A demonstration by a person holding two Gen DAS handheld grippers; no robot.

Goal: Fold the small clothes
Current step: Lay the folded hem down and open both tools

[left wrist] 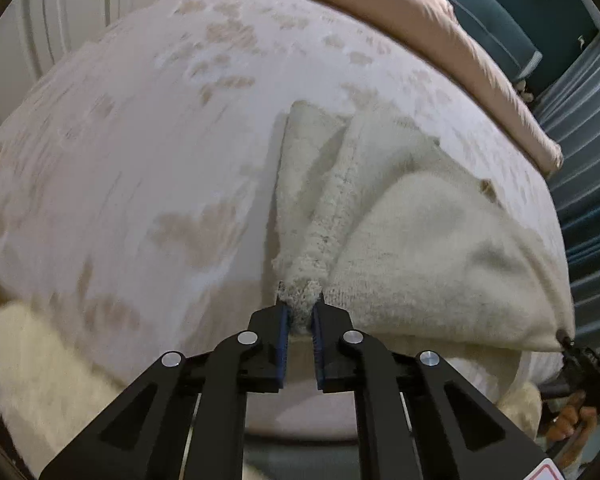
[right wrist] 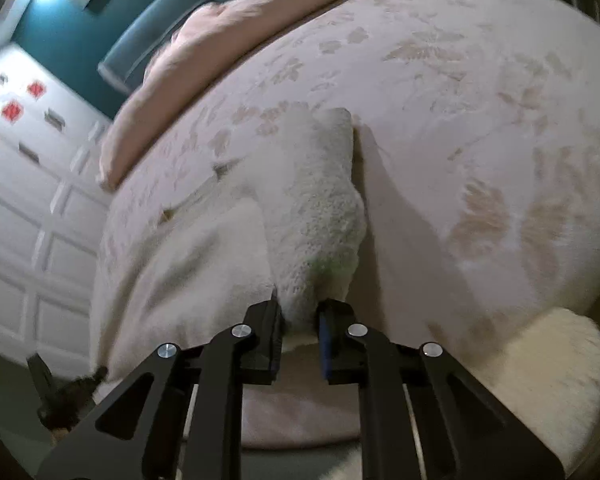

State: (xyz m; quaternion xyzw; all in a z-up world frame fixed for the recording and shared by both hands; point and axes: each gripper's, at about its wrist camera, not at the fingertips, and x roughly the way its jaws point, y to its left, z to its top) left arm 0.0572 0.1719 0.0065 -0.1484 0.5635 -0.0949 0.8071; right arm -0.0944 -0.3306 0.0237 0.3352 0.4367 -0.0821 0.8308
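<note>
A small cream knitted garment [left wrist: 420, 240] lies partly on the bed and is lifted at its near edge. My left gripper [left wrist: 300, 312] is shut on a bunched corner of it. In the left wrist view the other gripper [left wrist: 580, 364] shows at the far right, holding the garment's other corner. In the right wrist view my right gripper [right wrist: 300, 316] is shut on a fold of the same garment [right wrist: 316, 208], which stretches away over the bed. The left gripper [right wrist: 72, 392] shows dimly at the lower left there.
The bed has a pale pink cover with a leaf pattern [left wrist: 160, 140] [right wrist: 480, 120]. A pink duvet [left wrist: 440, 28] [right wrist: 204, 60] lies along the far side by a teal headboard [right wrist: 152, 40]. A cream fluffy rug [left wrist: 40, 380] [right wrist: 548, 368] lies below the bed edge. White panelled doors [right wrist: 28, 220] stand at the left.
</note>
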